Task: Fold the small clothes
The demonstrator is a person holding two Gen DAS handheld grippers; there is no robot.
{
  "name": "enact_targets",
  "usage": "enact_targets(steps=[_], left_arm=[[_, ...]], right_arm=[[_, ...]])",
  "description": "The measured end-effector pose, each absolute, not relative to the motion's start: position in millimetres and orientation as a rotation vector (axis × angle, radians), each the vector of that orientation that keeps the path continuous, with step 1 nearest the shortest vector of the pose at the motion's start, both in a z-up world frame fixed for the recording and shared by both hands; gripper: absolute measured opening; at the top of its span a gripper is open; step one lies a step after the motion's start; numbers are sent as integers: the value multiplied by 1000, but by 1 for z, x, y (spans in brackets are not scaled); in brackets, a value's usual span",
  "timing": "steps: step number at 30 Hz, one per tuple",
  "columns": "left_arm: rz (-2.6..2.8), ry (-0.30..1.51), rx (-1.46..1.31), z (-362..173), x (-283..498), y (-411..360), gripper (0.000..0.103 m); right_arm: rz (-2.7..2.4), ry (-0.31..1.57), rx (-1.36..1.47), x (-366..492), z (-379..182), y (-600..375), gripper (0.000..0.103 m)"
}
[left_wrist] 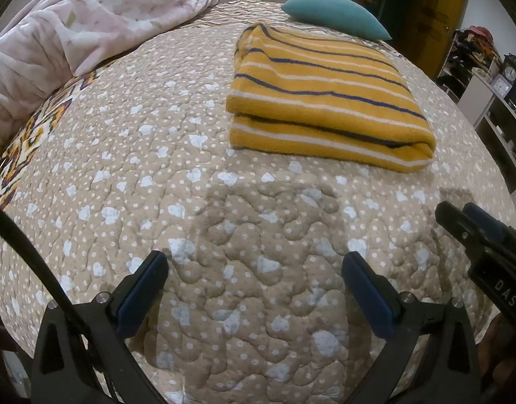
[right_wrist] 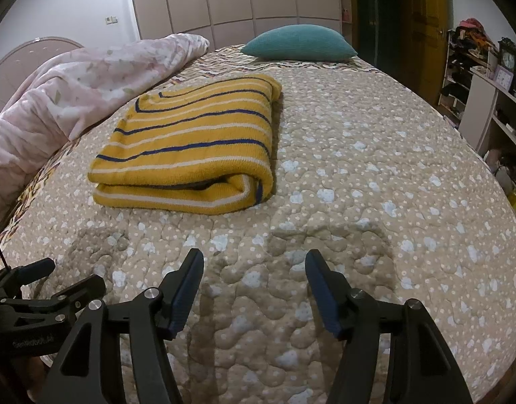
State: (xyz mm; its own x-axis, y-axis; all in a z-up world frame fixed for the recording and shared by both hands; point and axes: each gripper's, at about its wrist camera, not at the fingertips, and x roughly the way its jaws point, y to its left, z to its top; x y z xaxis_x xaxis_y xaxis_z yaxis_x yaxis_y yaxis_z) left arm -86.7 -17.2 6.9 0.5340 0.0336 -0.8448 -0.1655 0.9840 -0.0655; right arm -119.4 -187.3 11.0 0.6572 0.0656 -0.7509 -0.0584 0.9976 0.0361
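Note:
A yellow garment (left_wrist: pixel 325 101) (right_wrist: pixel 190 144) with blue and white stripes lies folded into a thick rectangle on the quilted bedspread (left_wrist: pixel 157 175) (right_wrist: pixel 359 168). My left gripper (left_wrist: pixel 254 259) hovers open over bare quilt, short of the garment's near edge, with nothing between its fingers. My right gripper (right_wrist: pixel 254 256) is also open and empty, low over the quilt, with the garment ahead and to its left. Each gripper shows in the other's view: the right gripper (left_wrist: pixel 456 210) at the right edge, the left gripper (right_wrist: pixel 73 272) at the lower left. Neither touches the garment.
A crumpled pink floral blanket (left_wrist: pixel 89 23) (right_wrist: pixel 73 84) lies along the left side of the bed. A teal pillow (left_wrist: pixel 335 17) (right_wrist: pixel 298 42) rests at the far end. Cluttered shelves (right_wrist: pixel 486 101) with clocks stand to the right, past the bed's edge.

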Motion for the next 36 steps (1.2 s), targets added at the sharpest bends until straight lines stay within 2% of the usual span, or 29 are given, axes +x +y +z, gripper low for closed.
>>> enact_targets(steps=[36], left_arm=[[139, 999, -100, -1, -84, -22, 103]], right_arm=[[71, 868, 13, -119, 4, -190, 71]])
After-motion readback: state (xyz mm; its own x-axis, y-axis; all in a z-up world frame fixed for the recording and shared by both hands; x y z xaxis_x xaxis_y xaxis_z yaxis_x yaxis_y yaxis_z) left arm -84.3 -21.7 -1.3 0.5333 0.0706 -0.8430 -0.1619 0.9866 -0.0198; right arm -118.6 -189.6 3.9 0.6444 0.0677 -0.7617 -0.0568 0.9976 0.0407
